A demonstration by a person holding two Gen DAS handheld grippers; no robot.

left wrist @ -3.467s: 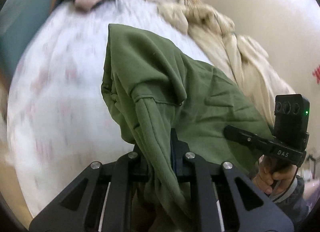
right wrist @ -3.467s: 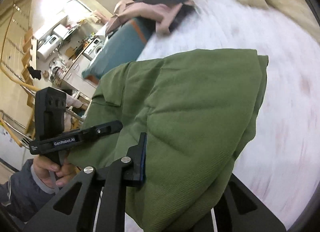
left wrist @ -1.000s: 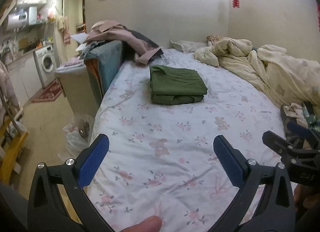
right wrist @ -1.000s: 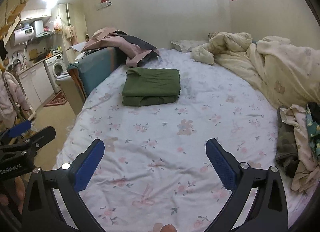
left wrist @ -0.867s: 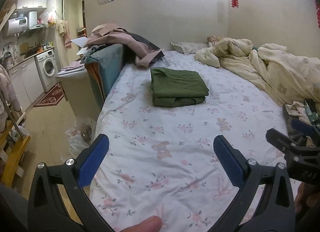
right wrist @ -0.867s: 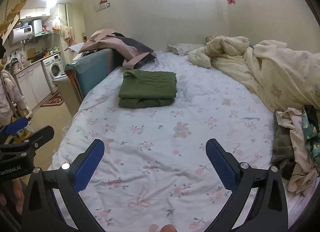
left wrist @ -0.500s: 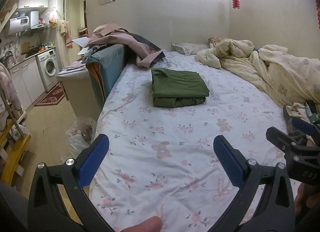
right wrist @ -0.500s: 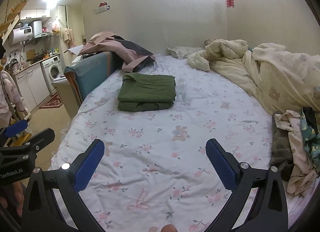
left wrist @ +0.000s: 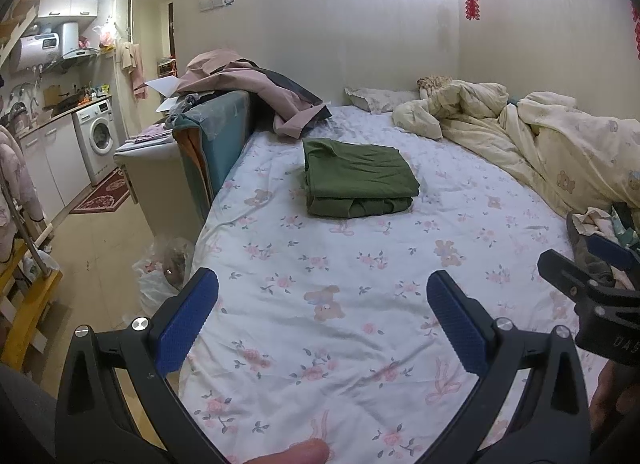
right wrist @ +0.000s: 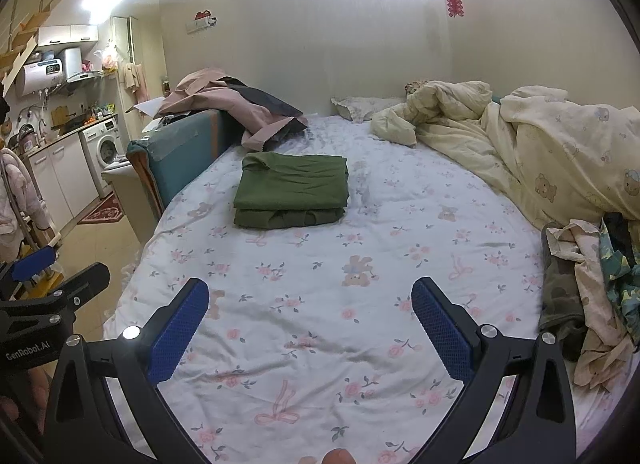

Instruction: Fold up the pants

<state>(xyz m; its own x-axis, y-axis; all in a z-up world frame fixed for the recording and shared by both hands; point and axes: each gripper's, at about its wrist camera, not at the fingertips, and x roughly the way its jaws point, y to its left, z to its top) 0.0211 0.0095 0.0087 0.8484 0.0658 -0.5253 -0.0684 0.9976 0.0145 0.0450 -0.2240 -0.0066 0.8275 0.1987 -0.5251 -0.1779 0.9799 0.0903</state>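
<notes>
The green pants lie folded in a flat rectangular stack on the floral bedsheet, toward the far side of the bed; they also show in the right wrist view. My left gripper is open and empty, held back near the foot of the bed, well short of the pants. My right gripper is open and empty too, at about the same distance. The right gripper shows at the right edge of the left wrist view. The left gripper shows at the left edge of the right wrist view.
A cream duvet is heaped along the bed's right side. A pile of loose clothes lies at the near right. A teal headboard-like panel with pink clothing flanks the left edge. Kitchen and washing machine stand far left.
Earlier both grippers were shut on the green pants. Now the pants lie folded on the bed, and both grippers are open and drawn back. In the last second the views barely shift.
</notes>
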